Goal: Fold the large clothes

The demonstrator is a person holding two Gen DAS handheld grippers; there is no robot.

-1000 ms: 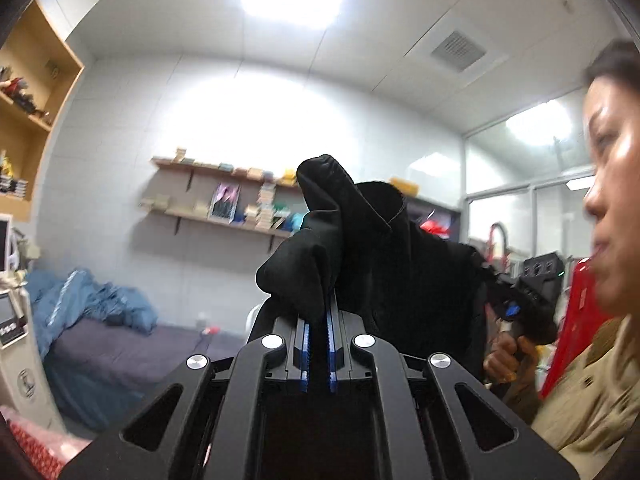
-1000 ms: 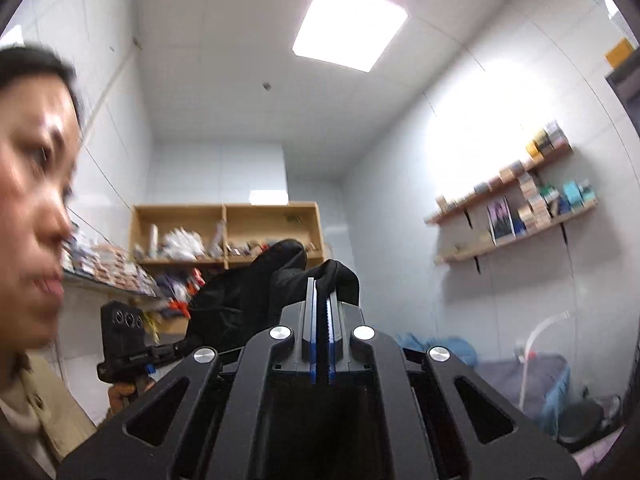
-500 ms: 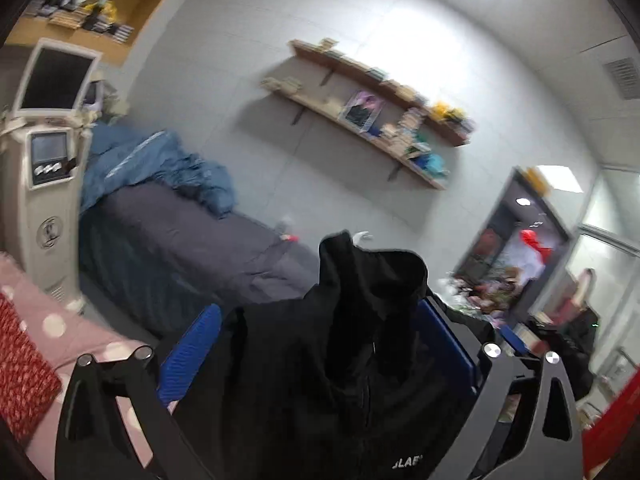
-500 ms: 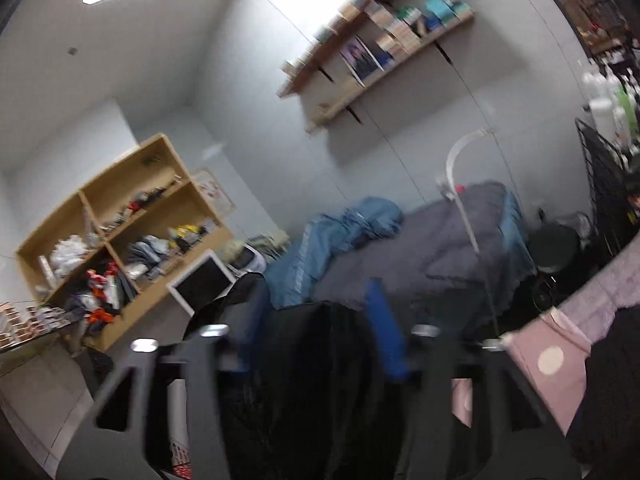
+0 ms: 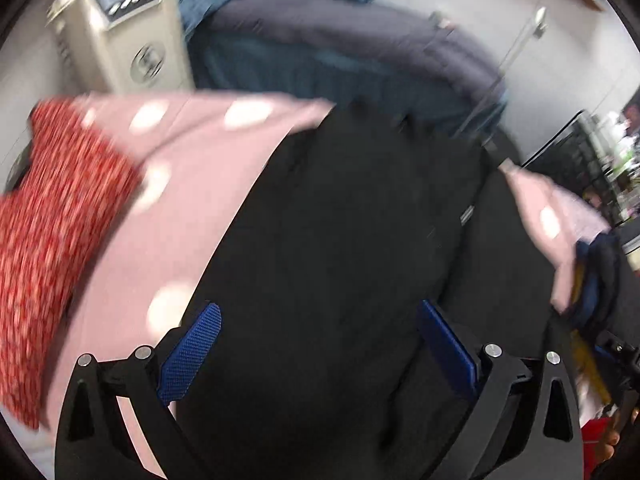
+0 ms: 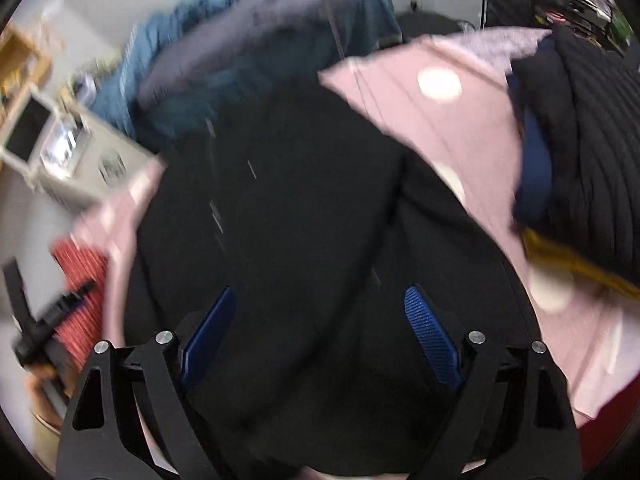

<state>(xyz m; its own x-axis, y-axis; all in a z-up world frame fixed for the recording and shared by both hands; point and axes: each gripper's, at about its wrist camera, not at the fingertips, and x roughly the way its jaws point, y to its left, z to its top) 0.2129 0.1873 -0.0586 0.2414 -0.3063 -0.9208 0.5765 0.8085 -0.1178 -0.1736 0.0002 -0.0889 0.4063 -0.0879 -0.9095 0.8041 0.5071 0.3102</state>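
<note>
Black on pink polka dots
A plain black fabric garment (image 5: 340,220) lies over a pink white-dotted cloth (image 5: 192,168); beside it a red white-speckled fabric (image 5: 52,220).

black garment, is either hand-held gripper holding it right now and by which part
Neither. Both the left hand-held gripper and the right hand-held gripper stand open over the black garment, their pads clear of the cloth.

Looks like a lived-in bedroom doubling as a workroom: a bed (image 5: 360,36) under a grey cover with a rumpled blue quilt (image 6: 160,60), a pink dotted sheet (image 5: 180,184) in front. Beside it stands a beige console machine (image 5: 132,36) with a screen
</note>
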